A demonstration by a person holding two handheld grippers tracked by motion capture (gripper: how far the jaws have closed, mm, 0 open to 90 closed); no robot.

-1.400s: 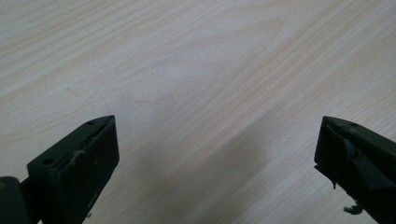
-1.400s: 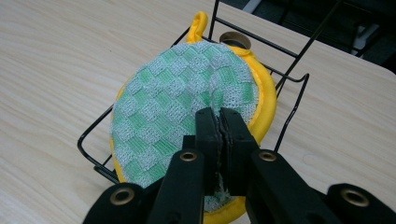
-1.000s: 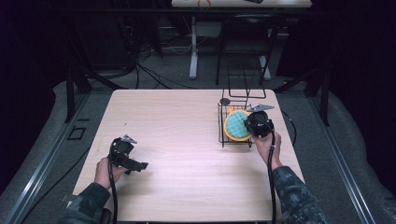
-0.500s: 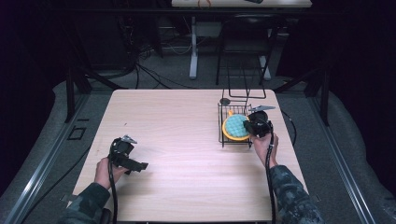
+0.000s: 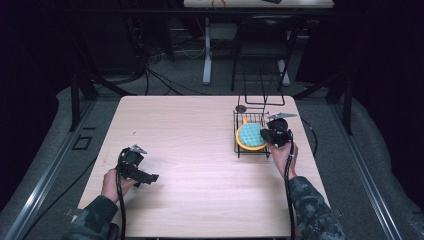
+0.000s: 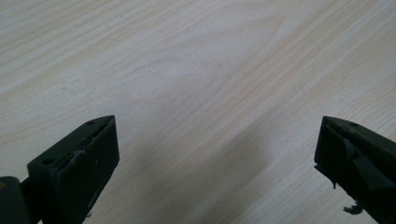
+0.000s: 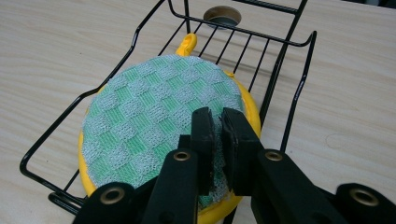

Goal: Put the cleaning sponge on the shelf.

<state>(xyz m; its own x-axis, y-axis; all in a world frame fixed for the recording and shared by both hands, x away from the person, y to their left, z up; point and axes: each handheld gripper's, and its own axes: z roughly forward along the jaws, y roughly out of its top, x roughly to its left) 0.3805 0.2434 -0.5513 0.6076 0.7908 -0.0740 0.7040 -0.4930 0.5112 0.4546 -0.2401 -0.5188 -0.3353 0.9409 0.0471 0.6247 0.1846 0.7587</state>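
The right gripper [image 7: 217, 122] has moved a little lower and pinches the green cloth [image 7: 154, 112] on the yellow plate [image 7: 252, 114] inside the wire basket [image 5: 237, 131] at 3 o'clock, while the left gripper [image 6: 215, 144] stays wide open, holding nothing.

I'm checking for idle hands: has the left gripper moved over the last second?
No. In the high view the left gripper sits at the same spot near the table's front-left corner, jaws open over bare wood.

My high view looks down on the table [image 5: 200, 150] from afar; each gripper view sits close above that same tabletop.
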